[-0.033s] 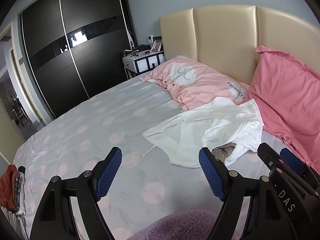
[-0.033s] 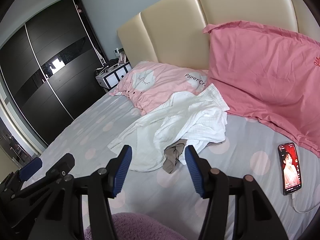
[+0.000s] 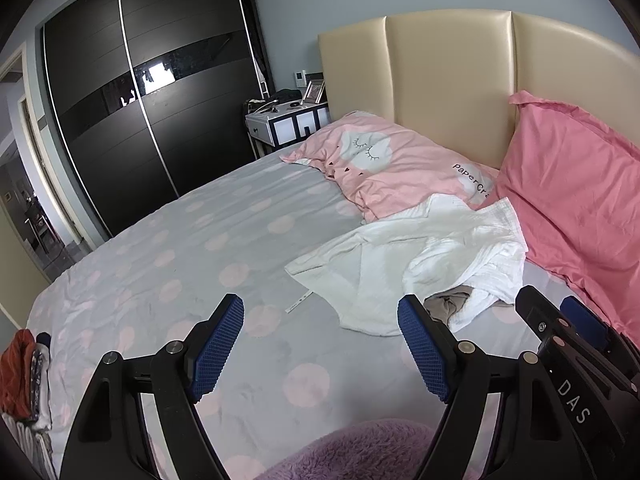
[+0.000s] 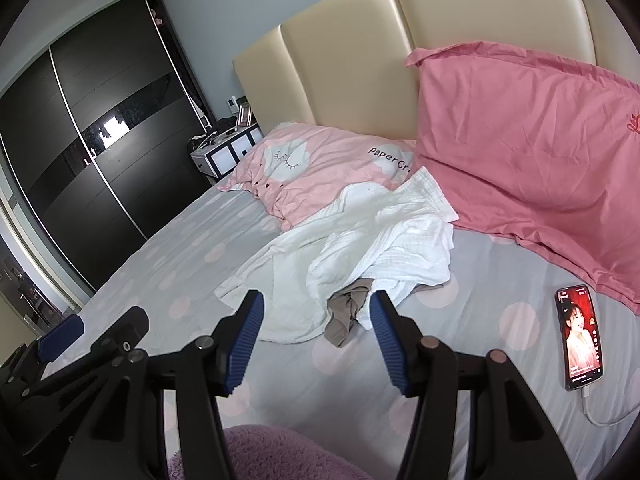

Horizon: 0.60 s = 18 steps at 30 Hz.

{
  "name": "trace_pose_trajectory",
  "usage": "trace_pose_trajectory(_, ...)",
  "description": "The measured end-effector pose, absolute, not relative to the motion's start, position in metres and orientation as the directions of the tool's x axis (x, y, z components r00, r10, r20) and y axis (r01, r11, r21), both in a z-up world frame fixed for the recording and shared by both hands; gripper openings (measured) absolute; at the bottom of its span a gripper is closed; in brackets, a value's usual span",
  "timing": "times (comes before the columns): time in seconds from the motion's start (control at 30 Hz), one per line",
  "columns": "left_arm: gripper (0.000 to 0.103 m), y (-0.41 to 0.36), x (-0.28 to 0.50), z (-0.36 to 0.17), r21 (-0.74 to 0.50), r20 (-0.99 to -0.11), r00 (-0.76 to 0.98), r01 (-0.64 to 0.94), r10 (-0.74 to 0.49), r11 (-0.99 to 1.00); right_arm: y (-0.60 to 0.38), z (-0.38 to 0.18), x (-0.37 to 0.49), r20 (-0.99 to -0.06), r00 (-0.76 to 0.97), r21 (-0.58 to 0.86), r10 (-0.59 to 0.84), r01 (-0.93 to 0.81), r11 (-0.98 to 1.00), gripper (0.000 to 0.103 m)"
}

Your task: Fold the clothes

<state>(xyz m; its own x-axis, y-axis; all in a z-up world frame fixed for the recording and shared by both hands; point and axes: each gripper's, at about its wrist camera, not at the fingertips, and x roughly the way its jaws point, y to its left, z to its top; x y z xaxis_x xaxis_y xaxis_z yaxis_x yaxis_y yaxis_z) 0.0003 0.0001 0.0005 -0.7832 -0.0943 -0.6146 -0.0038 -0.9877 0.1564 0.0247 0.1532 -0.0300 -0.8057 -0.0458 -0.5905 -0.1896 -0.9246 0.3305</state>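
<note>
Two grippers held above the bed, both with jaws spread apart and nothing between the blue pads. Left gripper point(image 3: 320, 344) over bare grey polka-dot sheet point(image 3: 192, 264); right gripper point(image 4: 316, 340) beside it, its black frame showing at the right edge of the left wrist view. White garment point(image 3: 424, 256) lies crumpled on the sheet ahead of both tools, not touched by either. From the left wrist camera it sits forward and to the right, its near hem just beyond the right-hand pad. From the right wrist camera it lies straight ahead, its lower edge showing in the gap between the fingers. Tan garment point(image 4: 346, 312) bunched partly under the white one, poking out at the near edge, closest to the right gripper's opening. Far end of the white garment rests against the printed pink pillow point(image 4: 320, 168) and touches the plain pink pillow point(image 4: 528, 152), which leans on the cream headboard point(image 3: 448, 80). Phone point(image 4: 580, 336), screen lit, lies on the sheet well to the right of the clothes, cable attached. Small stack of clothes point(image 3: 24, 376) at the far left bed edge. Purple fuzzy fabric point(image 3: 360, 452) low in frame.
</note>
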Motion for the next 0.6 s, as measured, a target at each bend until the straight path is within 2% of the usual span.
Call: trace_pose_trajectory(0.6, 0.081, -0.0029, -0.0029, -0.0032, 0.177, -0.623, -0.773, 0.009, -0.118, -0.984, 0.1486, -0.0251, 0.0259, -0.591, -0.806, 0.315, -0.041, -0.184, -0.931, 0.054)
